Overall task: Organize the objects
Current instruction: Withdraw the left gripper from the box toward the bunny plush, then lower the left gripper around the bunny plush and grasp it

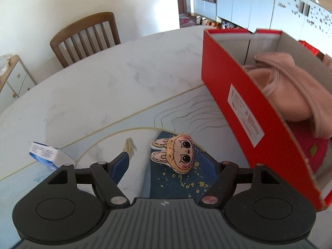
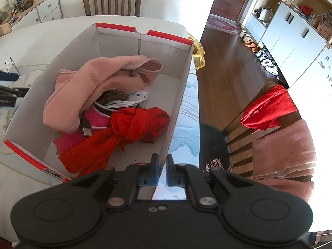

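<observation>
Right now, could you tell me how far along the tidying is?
Done: the red box already holds a pink cloth, a red scarf and other small items. In hand: the right gripper is shut on the box's wall, steadying it, while the left gripper is open above the bunny toy on the table. Left: the toy and a blue-and-white carton lie outside the box.

box label print illegible
</observation>
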The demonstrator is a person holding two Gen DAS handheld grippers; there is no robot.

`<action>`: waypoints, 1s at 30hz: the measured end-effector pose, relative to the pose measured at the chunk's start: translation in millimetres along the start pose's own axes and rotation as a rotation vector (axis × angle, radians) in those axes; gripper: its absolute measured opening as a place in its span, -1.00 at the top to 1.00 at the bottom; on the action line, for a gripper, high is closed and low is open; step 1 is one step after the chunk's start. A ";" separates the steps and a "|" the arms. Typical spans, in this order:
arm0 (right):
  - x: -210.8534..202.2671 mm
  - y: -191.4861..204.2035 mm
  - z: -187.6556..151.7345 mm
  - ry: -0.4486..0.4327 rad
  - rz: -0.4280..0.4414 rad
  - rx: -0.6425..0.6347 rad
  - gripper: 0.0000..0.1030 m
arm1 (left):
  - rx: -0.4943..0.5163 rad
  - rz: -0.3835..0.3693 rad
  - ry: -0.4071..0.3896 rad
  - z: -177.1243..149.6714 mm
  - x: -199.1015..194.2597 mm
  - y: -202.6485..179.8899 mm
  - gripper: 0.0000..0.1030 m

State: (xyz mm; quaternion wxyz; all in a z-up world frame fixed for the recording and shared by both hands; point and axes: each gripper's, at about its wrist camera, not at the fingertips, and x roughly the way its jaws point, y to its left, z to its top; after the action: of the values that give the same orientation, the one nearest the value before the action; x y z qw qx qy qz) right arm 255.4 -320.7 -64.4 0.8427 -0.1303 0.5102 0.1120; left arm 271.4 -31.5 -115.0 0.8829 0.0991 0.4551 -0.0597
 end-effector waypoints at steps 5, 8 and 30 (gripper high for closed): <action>-0.2 -0.6 0.9 0.009 -0.001 0.019 0.90 | 0.027 -0.009 0.021 -0.9 21.8 -2.8 -0.44; 0.0 -0.3 1.4 0.012 -0.004 0.027 0.91 | 0.035 -0.006 0.036 0.5 34.2 -4.0 -0.44; 0.8 -3.3 1.7 0.012 0.003 0.069 0.92 | 0.015 -0.063 0.025 1.3 39.8 -5.3 0.01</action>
State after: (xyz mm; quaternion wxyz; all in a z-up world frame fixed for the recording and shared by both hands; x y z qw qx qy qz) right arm 258.3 -323.2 -64.0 0.8435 -0.1012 0.5190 0.0949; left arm 294.5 -37.6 -147.3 0.8740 0.0920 0.4687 -0.0895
